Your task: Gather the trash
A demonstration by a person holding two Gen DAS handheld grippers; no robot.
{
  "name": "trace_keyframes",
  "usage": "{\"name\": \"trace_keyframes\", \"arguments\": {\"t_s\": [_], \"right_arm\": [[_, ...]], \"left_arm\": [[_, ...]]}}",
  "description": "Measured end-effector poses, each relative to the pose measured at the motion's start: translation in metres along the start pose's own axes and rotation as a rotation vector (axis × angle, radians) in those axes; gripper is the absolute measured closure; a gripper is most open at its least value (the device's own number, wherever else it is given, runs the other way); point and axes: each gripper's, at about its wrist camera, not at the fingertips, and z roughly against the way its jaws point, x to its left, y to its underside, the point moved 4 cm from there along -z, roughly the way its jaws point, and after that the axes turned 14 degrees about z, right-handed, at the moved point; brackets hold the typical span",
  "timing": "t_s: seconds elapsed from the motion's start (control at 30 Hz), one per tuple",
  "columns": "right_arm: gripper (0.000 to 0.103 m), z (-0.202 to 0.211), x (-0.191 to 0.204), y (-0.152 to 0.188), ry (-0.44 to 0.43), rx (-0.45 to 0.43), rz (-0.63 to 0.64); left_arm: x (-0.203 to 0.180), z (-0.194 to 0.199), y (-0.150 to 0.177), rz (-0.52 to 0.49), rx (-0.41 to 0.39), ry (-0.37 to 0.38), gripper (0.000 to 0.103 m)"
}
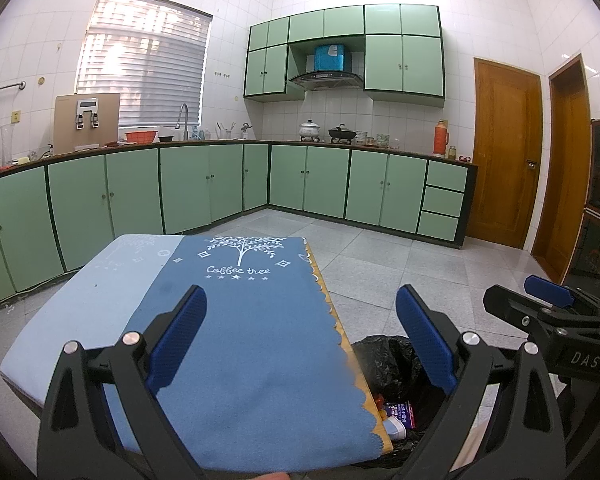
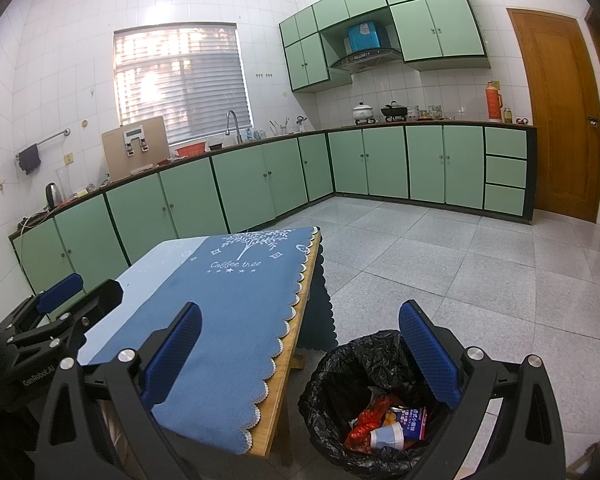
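Daylight is glowing through the blinds (image 2: pixel 180 84) on a white-tiled wall. Green cabinets (image 2: pixel 260 188) are lining the grey tile floor (image 2: pixel 460 264).

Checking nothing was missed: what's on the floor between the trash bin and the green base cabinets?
Bare grey tile between trash bin and cabinets; the right wrist view shows it.

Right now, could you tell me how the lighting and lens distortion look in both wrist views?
Left wrist view: window blinds blown out, counter line bowed by fisheye, corners vignetted black. Right wrist view: blinds also glare, cabinets curve, trash bin interior sharp and readable.
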Motion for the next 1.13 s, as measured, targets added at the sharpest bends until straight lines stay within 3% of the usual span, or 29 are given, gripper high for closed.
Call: {"name": "trace_keyframes", "arguments": {"t_s": [1.13], "right_arm": [[0.006,-0.0019,0.0011,-0.0004,-0.002,0.007,-0.001]], "left_arm": [[0.0047,-0.0089,0.0006,-0.001,0.007,-0.012,0.010]]}}
